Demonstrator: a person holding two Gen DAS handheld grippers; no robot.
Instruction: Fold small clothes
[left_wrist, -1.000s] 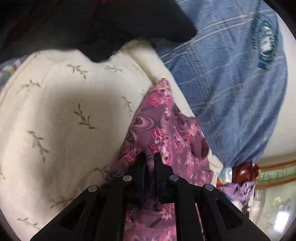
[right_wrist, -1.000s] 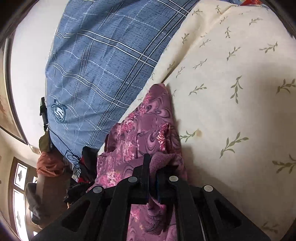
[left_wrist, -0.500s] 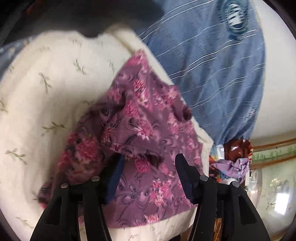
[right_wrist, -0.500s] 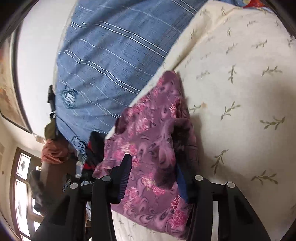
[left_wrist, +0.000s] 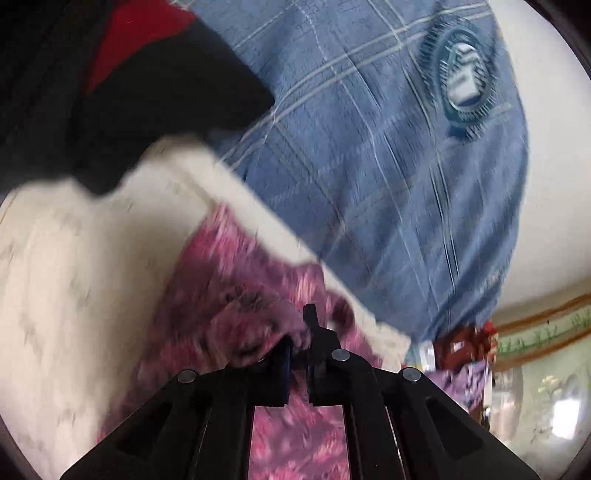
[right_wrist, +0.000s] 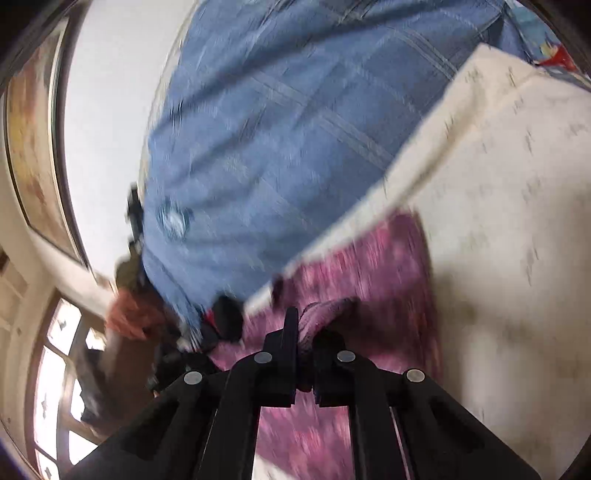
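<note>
Now both views are smeared with motion blur, which suggests the whole rig is moving fast across the bed. The cream leaf-print cover (left_wrist: 74, 295) fills the lower left of the left wrist view and the right of the right wrist view, with the big blue plaid pillow (left_wrist: 388, 166) lying against its far edge and a dark garment with a red patch (left_wrist: 147, 85) draped over its upper corner.

On the cover lies the purple floral garment (left_wrist: 229, 280), a small piece bunched along the edge nearest the pillow. Half a second ago both tools stood wide open over it, the cloth lying loose between the fingers. That has changed: the left hand-held gripper (left_wrist: 300, 345) has closed until only a sliver of gap shows, with a puckered fold of the purple cloth pinched at its tips. The right hand-held gripper (right_wrist: 304, 349) has likewise clamped down, and a rolled lip of the garment (right_wrist: 369, 266) pokes up between its fingers.

Judging by this, a fresh pair of grips has been taken at two points on the garment, and the next fold or a straightening lift is under way. Blur hides which edges are held.
</note>
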